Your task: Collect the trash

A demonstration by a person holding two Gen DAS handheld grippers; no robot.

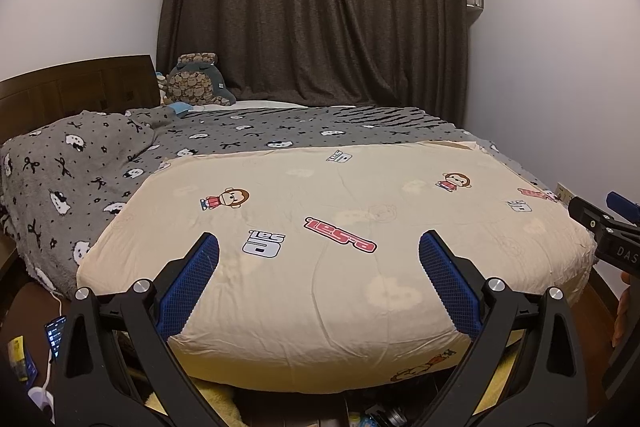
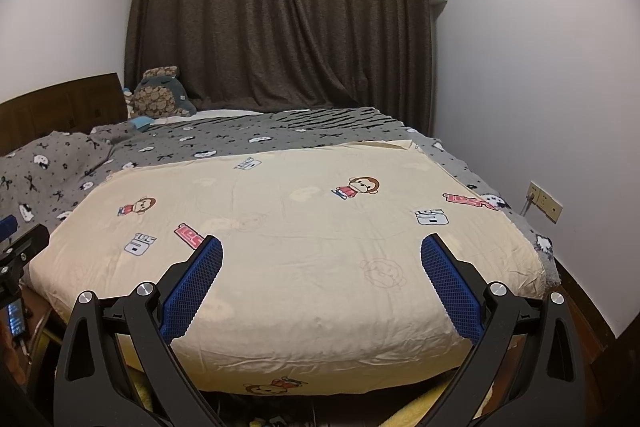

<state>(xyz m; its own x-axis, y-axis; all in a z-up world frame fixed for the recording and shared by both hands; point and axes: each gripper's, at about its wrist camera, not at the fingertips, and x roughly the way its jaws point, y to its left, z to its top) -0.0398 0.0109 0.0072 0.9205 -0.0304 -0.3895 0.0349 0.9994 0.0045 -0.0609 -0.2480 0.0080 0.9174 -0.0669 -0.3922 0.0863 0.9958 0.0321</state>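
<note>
My left gripper (image 1: 319,247) is open above the foot of a bed, its blue fingers (image 1: 202,267) wide apart with nothing between them. My right gripper (image 2: 321,249) is also open and empty over the same bed. The right gripper shows at the right edge of the left wrist view (image 1: 600,227); the left one shows at the left edge of the right wrist view (image 2: 20,247). A cream quilt (image 1: 340,287) with cartoon monkeys covers the near part of the bed. No loose trash shows on the bed top. Small items lie on the floor under the bed's foot (image 1: 384,417), too dim to identify.
A grey patterned blanket (image 1: 100,167) covers the far and left side of the bed. A plush toy (image 1: 196,81) sits by the wooden headboard (image 1: 76,87). Dark curtains (image 1: 312,7) hang behind. A lit phone (image 1: 56,331) lies low left. A wall socket (image 2: 546,201) is on the right.
</note>
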